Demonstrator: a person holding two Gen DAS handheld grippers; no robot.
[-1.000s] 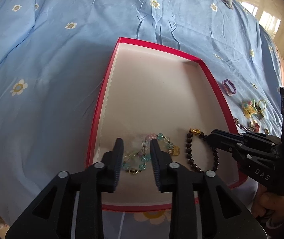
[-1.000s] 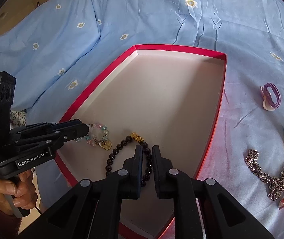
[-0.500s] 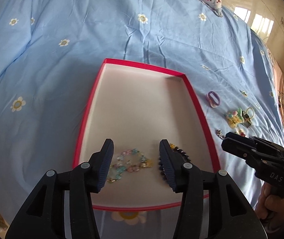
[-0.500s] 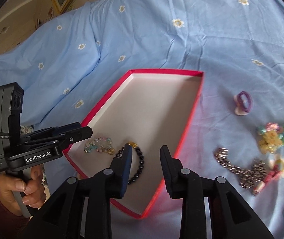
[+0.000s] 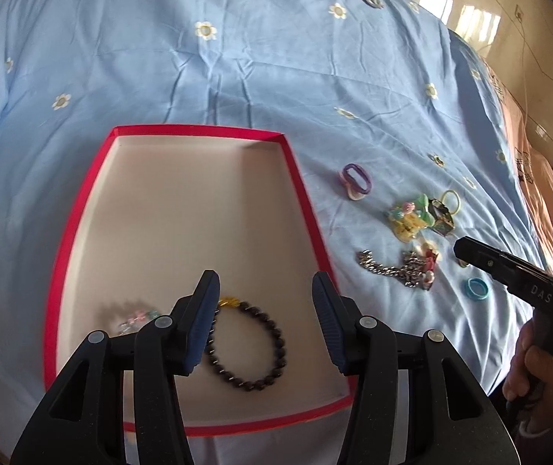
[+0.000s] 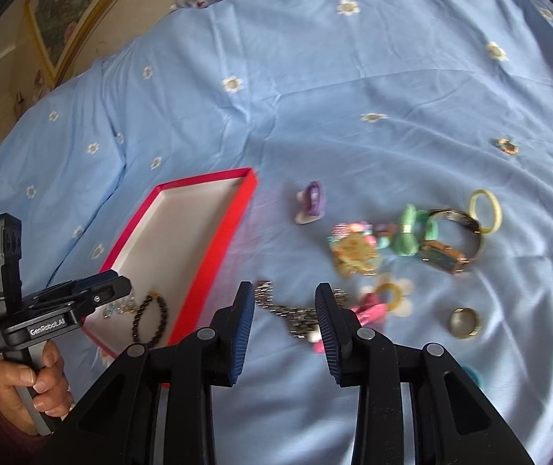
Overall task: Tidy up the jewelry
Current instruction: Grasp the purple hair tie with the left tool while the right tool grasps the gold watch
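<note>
A red-rimmed box [image 5: 83,209] with a white floor lies on the blue bedspread. In it lie a black bead bracelet [image 5: 255,345] and a pastel bead bracelet [image 5: 133,316], partly hidden by my left finger. My left gripper [image 5: 265,290] is open and empty above the box's near end. My right gripper [image 6: 284,298] is open and empty above a silver chain [image 6: 296,314] on the bedspread. The box [image 6: 214,252] lies to its left in the right wrist view.
Loose on the bedspread right of the box: a purple hair tie [image 5: 358,178], a yellow-green charm cluster [image 5: 412,219], a watch [image 6: 450,248], a yellow ring [image 6: 485,209], a metal ring [image 6: 464,321], a blue ring [image 5: 476,288], pink flower pieces [image 6: 381,302].
Both grippers opened and let go of the bracelets, which now lie in the box. Both pulled back; the right gripper swung right, over the silver chain.
</note>
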